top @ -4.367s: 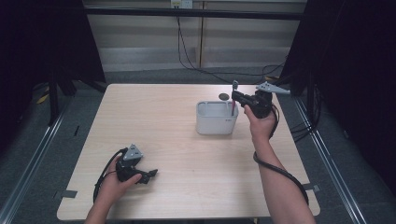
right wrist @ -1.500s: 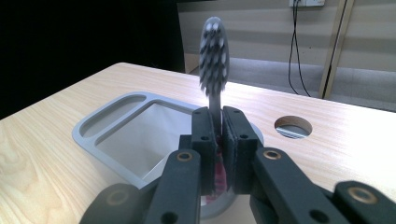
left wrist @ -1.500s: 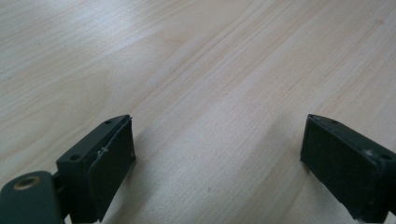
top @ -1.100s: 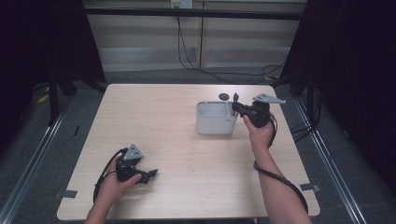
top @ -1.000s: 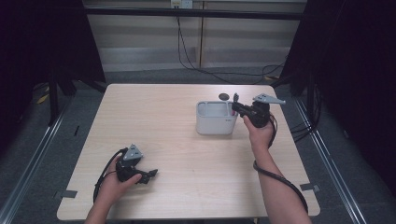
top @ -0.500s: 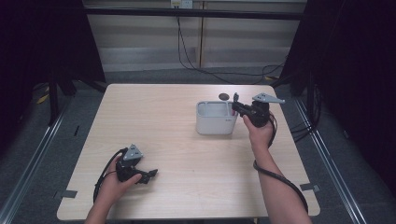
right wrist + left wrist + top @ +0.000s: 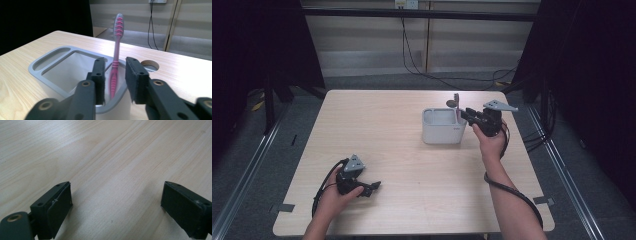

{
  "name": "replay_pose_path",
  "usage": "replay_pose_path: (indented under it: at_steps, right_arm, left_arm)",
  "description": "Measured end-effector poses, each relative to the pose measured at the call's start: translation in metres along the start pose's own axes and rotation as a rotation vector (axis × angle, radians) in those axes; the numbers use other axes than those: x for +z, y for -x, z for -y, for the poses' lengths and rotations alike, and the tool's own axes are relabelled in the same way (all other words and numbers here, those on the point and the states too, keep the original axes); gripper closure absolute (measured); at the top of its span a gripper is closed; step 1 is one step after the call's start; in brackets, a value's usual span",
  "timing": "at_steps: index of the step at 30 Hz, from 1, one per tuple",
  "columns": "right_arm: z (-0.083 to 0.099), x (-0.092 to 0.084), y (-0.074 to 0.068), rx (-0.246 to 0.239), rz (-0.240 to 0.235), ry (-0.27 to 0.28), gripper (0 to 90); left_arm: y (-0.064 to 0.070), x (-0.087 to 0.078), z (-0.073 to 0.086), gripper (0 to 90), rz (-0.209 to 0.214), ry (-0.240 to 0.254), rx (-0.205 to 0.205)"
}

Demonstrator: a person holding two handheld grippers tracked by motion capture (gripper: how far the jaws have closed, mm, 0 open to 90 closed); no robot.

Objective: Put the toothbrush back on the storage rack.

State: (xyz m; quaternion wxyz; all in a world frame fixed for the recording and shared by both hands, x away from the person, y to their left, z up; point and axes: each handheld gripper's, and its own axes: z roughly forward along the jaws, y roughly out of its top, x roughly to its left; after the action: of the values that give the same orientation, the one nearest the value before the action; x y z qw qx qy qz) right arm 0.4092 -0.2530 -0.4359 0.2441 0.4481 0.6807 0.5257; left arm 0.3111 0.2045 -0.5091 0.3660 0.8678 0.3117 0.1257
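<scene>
Compared with the earlier high view, the right tongs (image 7: 113, 80) have come down from above the holder to its right rim, and their jaws have just been opening. The pink toothbrush (image 7: 115, 53) stands between them, head up, in the grey toothbrush holder (image 7: 50, 72), leaning slightly; the pads no longer seem to press its handle, so it looks released. The holder sits on the bench (image 7: 382, 130), just beside the right tongs (image 7: 468, 114) and well apart from the left tongs (image 7: 371, 188), which rest near the front edge, wide apart with nothing between them (image 7: 115, 205). My worry: the gap beside the handle is narrow, so pulling back at an angle could catch the toothbrush, tip it out, or nudge the light holder.
</scene>
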Motion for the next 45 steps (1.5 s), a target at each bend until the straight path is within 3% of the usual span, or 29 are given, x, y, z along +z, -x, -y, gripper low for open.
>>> replay_pose_path:
  at_steps: [11,23,32,45]
  right_arm:
    - [-0.003,-0.005,-0.001,0.002,0.014,-0.012,48.0]
    - [-0.004,-0.011,-0.002,0.005,-0.003,-0.032,31.8]
    - [-0.007,-0.016,-0.003,0.004,-0.007,-0.06,23.5]
    - [-0.008,-0.025,-0.012,-0.026,-0.015,-0.097,20.4]
  left_arm:
    - [0.0,0.0,0.0,9.4,0.0,0.0,0.0]
    - [0.0,0.0,0.0,9.4,-0.002,-0.002,0.0]
    - [0.0,0.0,0.0,9.4,0.0,0.0,-0.001]
    - [0.0,0.0,0.0,9.4,-0.002,0.002,0.0]
